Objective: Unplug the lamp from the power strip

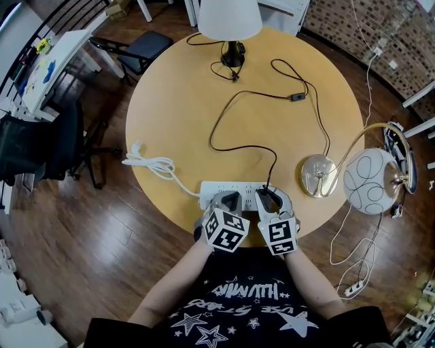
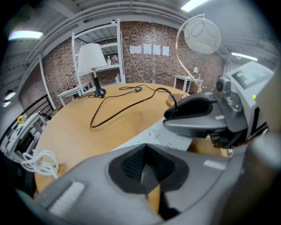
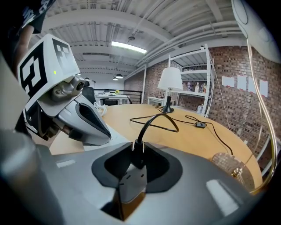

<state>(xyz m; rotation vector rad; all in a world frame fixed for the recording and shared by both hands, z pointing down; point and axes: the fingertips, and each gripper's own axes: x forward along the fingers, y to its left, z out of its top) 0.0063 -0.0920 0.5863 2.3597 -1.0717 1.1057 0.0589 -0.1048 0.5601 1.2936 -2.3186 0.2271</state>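
Observation:
A white power strip (image 1: 216, 186) lies at the near edge of the round wooden table (image 1: 177, 102). A black plug (image 3: 138, 154) stands in its right end. Its black cord (image 1: 224, 115) runs across the table to a lamp with a white shade (image 1: 230, 17) at the far side. My right gripper (image 1: 270, 197) points down over the strip, and its pads press on both sides of the plug. My left gripper (image 1: 229, 198) rests on the strip just left of it. In the left gripper view its fingertips meet, with nothing between them.
A gold lamp with a white globe (image 1: 370, 180) leans off the table's right edge, its base (image 1: 318, 175) on the table. The strip's white cord (image 1: 153, 164) lies coiled at the left. An inline switch (image 1: 297, 97) sits on the black cord. Chairs (image 1: 146, 47) stand at the far left.

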